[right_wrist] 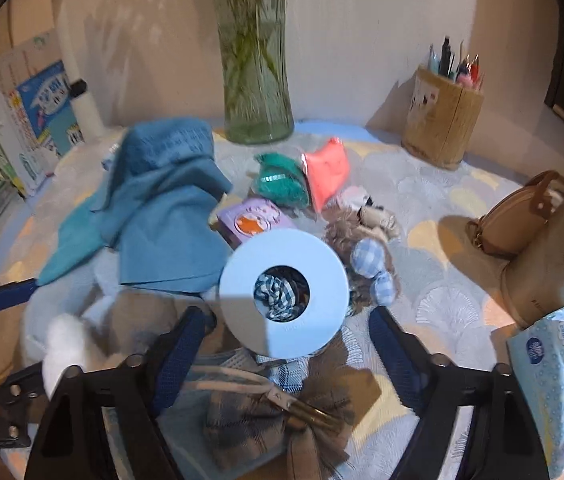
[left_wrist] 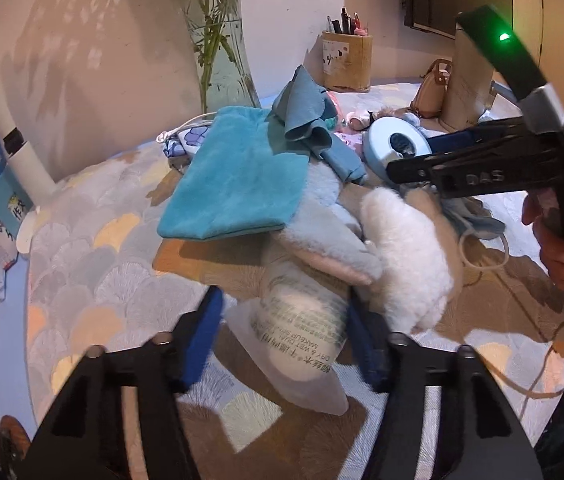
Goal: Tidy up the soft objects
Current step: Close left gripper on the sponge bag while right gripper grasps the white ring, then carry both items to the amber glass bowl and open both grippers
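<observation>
My left gripper (left_wrist: 282, 332) is open, its blue pads either side of a white cotton-pad packet (left_wrist: 306, 328) lying on the table. Beyond it lie a white fluffy plush (left_wrist: 406, 256), a grey plush (left_wrist: 330, 232), a teal towel (left_wrist: 237, 184) and a blue cloth (left_wrist: 306, 116). My right gripper (right_wrist: 286, 344) is open above a light blue round container (right_wrist: 282, 296) holding a checked cloth; it also shows in the left wrist view (left_wrist: 414, 168). A plaid bow with a clip (right_wrist: 282, 412) lies under it. The blue cloth (right_wrist: 165, 208) is to its left.
A glass vase (right_wrist: 257, 80) and a pen holder (right_wrist: 442, 120) stand at the back wall. Books (right_wrist: 37, 120) lean at the left. A tan handbag (right_wrist: 518, 216), a tissue pack (right_wrist: 550, 376), a purple box (right_wrist: 253, 220), a green scrunchie (right_wrist: 277, 184) and a pink pouch (right_wrist: 326, 172) lie around.
</observation>
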The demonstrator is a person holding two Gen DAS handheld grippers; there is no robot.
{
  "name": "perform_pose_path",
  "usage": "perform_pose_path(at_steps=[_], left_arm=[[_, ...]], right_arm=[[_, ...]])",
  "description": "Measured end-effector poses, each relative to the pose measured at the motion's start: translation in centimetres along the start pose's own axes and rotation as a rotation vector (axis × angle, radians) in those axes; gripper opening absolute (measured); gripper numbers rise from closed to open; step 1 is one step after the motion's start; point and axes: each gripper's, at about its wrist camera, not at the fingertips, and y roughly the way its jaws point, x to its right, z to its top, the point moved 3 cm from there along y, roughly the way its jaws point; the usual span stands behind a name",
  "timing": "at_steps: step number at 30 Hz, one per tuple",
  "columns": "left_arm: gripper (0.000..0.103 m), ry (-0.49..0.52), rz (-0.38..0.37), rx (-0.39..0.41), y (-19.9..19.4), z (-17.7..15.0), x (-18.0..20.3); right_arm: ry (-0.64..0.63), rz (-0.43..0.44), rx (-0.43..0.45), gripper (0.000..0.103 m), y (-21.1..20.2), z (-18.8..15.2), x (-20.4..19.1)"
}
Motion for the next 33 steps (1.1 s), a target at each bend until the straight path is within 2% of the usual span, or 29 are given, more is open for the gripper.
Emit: perform_pose_path(at_steps=[2, 5, 9, 13, 17, 19, 21, 23, 25, 26, 27, 29, 32, 33], left_arm=[[0.048, -0.041, 0.011, 0.014, -0.6, -0.3, -0.5], [0.047, -0.128, -0.008, 0.046, -2.5, -1.1, -1.6], [0.047, -0.208, 0.017, 0.074, -5.6, -2.3, -2.7], [0.047, -0.224, 0.017, 0.059, -7.2, -4.0, -1.9], [0.05, -0.189, 0.036, 0.029, -6.4, -5.4, 0.3], [0.054, -0.176, 0.059, 0.011, -5.7, -5.8, 1.0], [0.056, -0.169, 0.075, 0.002, -5.3, -6.0, 1.5], [0.076, -0.164, 0.091, -0.005, -5.4, -6.0, 1.7], [0.078, -0.163, 0.089, -0.009, -5.4, -6.1, 1.7], [0.078, -0.166, 0.085, -0.011, -5.4, -6.1, 1.7], [0.078, -0.171, 0.087, -0.019, -5.2, -6.1, 1.6], [0.078, -0.182, 0.093, -0.048, -4.6, -6.3, 1.7], [0.078, -0.19, 0.098, -0.082, -3.9, -6.6, 2.0], [0.078, -0.189, 0.098, -0.082, -3.8, -6.7, 2.1]], right_arm=[[-0.001, 0.007, -0.005, 0.063, 0.3, 0.0, -0.1], [-0.004, 0.028, 0.043, 0.061, -0.6, 0.0, 0.1], [0.047, 0.104, 0.155, 0.061, -4.4, 0.2, 1.3], [0.07, 0.082, 0.202, 0.061, -8.5, -0.8, 2.7], [0.116, 0.088, 0.118, 0.058, -9.8, -4.4, 4.7], [0.122, 0.093, 0.058, 0.057, -9.1, -6.7, 5.5], [0.105, 0.063, 0.019, 0.055, -8.3, -9.1, 6.0], [0.096, 0.062, -0.009, 0.055, -7.9, -10.5, 6.3], [0.102, 0.084, -0.019, 0.055, -7.9, -11.8, 6.7], [0.109, 0.094, -0.024, 0.057, -8.0, -12.3, 6.9], [0.114, 0.102, -0.026, 0.065, -8.1, -12.6, 7.2], [0.117, 0.14, -0.022, 0.073, -8.3, -12.7, 6.9], [0.088, 0.171, -0.016, 0.095, -8.0, -12.6, 4.9], [0.066, 0.163, -0.021, 0.095, -7.7, -12.5, 4.2]])
